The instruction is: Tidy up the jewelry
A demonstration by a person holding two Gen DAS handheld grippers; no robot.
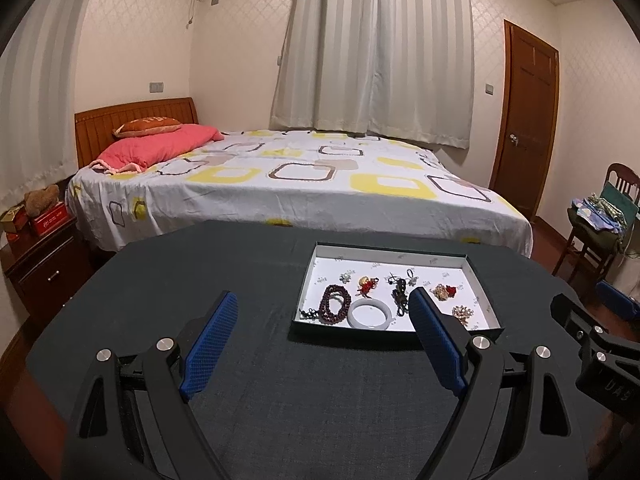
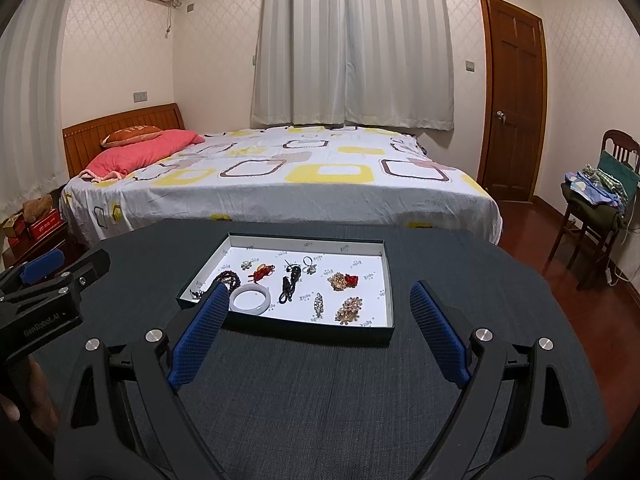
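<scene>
bedroom behind, dark cloth bench (image 2: 320, 380) in front, with a shallow tray (image 2: 384, 330) of jewelry on it. left tongs (image 1: 324, 316) and right tongs (image 2: 318, 306) both gape wide, empty, short of the tray. white bangle (image 2: 251, 300) looks stiff, slippery, breakable: pinch across its rim. bead strand (image 1: 332, 304) is limp.

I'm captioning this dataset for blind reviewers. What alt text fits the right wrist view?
An open hand-held gripper with blue fingers hangs over a dark table, facing a shallow white-lined box that holds a white bangle, dark beads, brooches and red-tasselled charms. Behind are a bed, curtains and a wooden door; the other hand-held gripper shows at left.
</scene>
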